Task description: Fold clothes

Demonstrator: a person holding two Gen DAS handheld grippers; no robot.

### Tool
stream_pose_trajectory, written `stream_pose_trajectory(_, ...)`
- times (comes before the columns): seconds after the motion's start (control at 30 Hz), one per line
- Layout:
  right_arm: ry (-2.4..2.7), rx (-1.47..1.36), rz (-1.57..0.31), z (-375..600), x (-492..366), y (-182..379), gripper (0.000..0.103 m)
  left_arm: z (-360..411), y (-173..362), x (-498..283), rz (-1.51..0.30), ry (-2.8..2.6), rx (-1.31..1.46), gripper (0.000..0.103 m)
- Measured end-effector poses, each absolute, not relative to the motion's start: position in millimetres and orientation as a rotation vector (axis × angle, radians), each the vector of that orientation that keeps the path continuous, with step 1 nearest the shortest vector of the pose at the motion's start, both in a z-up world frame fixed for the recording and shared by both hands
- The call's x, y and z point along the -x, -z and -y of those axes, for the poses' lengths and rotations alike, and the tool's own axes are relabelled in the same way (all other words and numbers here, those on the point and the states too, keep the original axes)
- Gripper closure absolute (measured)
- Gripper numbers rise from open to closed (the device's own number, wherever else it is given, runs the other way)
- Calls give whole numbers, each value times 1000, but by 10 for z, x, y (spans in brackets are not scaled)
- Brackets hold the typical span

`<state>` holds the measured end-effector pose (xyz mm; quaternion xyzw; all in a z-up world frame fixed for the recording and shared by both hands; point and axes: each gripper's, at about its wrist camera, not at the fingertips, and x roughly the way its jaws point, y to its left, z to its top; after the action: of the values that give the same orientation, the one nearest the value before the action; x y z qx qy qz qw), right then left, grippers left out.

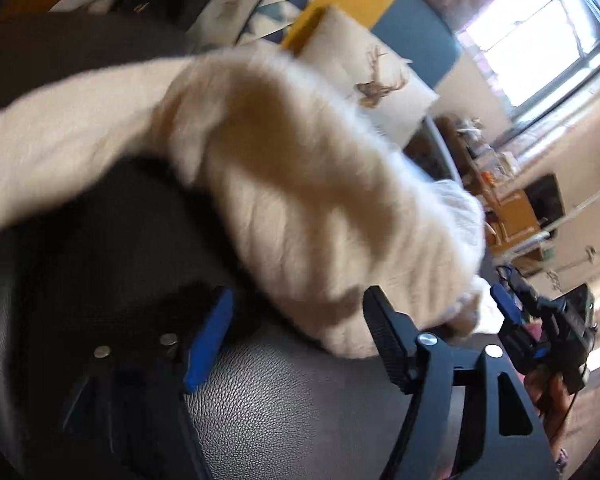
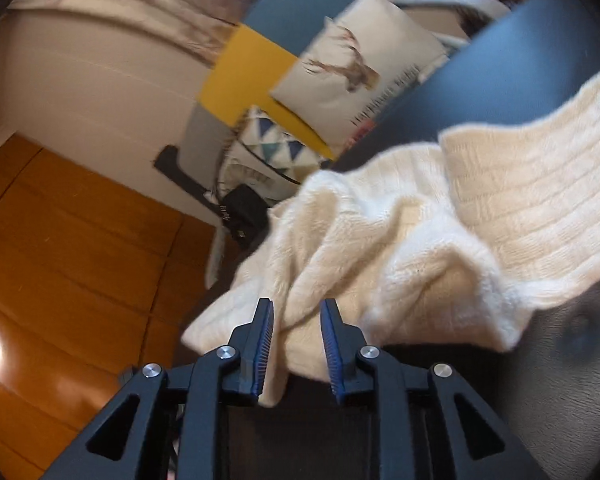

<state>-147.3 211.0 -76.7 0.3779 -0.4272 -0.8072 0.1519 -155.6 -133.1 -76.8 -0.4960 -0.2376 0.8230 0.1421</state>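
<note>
A cream ribbed knit sweater (image 1: 320, 220) arcs up off a dark leather seat (image 1: 280, 400), blurred in the left wrist view. My left gripper (image 1: 300, 294) stands wide open below the sweater's hanging end, and its blue pads (image 1: 208, 340) are clear of the cloth. In the right wrist view a bunched fold of the sweater (image 2: 400, 248) fills the narrow gap of my right gripper (image 2: 297, 304), which is shut on it. The left wrist view also shows the right gripper (image 1: 508, 300) at the sweater's far end, held by a hand (image 1: 552, 392).
A deer-print cushion (image 2: 352, 64) and a triangle-pattern cushion (image 2: 272, 148) lean on a blue and yellow backrest (image 2: 244, 76). A black device (image 2: 244, 216) lies beside the seat. Orange wooden floor (image 2: 60, 260) spreads to the left. A bright window (image 1: 532, 32) and cluttered shelves (image 1: 496, 168) stand beyond.
</note>
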Motion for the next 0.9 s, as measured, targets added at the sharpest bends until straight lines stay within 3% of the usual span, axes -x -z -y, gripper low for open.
stream_pose_trajectory(0.07,2313,-1185,1225,-2033,1633,876,76,1264,800,1543,650,-2394,1411,23)
stream_pose_trajectory(0.3,2205,-1249,1373,-1860,1795,1218,76,1023,899,1684,525,-2560,1394,19)
stream_pose_trajectory(0.37,2156,-1214,1396,-1819,1769,1267,97,927,929,1754,480,-2618,1399,16)
stream_pose_trajectory(0.5,2155,-1159,1361,-1813,1600,1232,98,849,958,1817,450,-2681,1401,16)
stream_pose_trajectory(0.53,2153,-1134,1366,-1832,1537,1204,98,853,955,1817,449,-2675,1389,29)
stream_pose_trajectory(0.57,2155,-1109,1368,-1857,1470,1166,98,859,950,1815,449,-2667,1374,70)
stream_pose_trajectory(0.6,2162,-1084,1367,-1887,1399,1117,98,879,957,1809,467,-2652,1383,87)
stream_pose_trajectory(0.77,2158,-940,1387,-2034,1109,851,99,1164,952,1716,719,-2520,1367,95)
stream_pose_trajectory(0.9,2120,-822,1331,-2104,888,523,99,1373,785,1562,777,-2460,1288,95)
